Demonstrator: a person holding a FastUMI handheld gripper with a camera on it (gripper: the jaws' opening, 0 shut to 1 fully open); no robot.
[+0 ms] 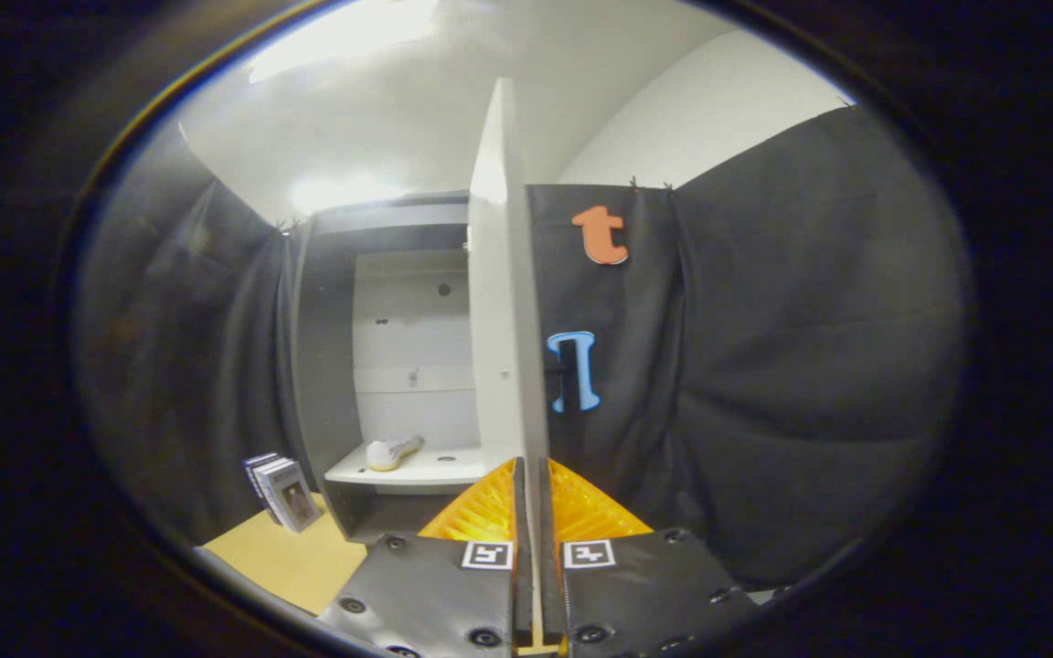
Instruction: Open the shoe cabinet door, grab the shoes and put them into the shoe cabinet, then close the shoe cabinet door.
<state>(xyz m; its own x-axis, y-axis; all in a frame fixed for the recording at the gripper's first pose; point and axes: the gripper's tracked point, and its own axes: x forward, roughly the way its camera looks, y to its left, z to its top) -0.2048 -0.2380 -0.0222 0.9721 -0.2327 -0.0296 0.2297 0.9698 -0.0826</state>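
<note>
Gripper (531,475): nearest the camera at 6 o'clock, its two fingers nearly together with the free edge of the door clamped between them; the jaws pinch the panel, one finger on each face.

Cabinet door (499,302): a pale panel seen edge-on, rising from between the fingers towards 12 o'clock. It stands swung wide, roughly square to the cabinet front. Held by its edge this way, it can be steered on its hinge, which in my judgement suits the closing swing.

Shoe cabinet (325,366): dark-sided, pale inside, beyond the fingers at about 10 o'clock from them. The opening is fully exposed.

Shelf (417,471): pale board low in the cabinet, just beyond the left finger.

Shoe (392,451): a light-coloured shoe lying on the shelf, towards its left part, toe pointing right. It sits well inside the cabinet, clear of the door's path as far as can be told. Whether a second shoe lies behind it cannot be told.

Books (280,489): a small stack leaning outside the cabinet's left wall, at 9 o'clock from the fingers, standing on the wooden floor (280,557).

Stage: the shoe is stowed; closing the door appears to be what remains.

Risk: the thin edge could slip from the pinch as the panel swings.
</note>
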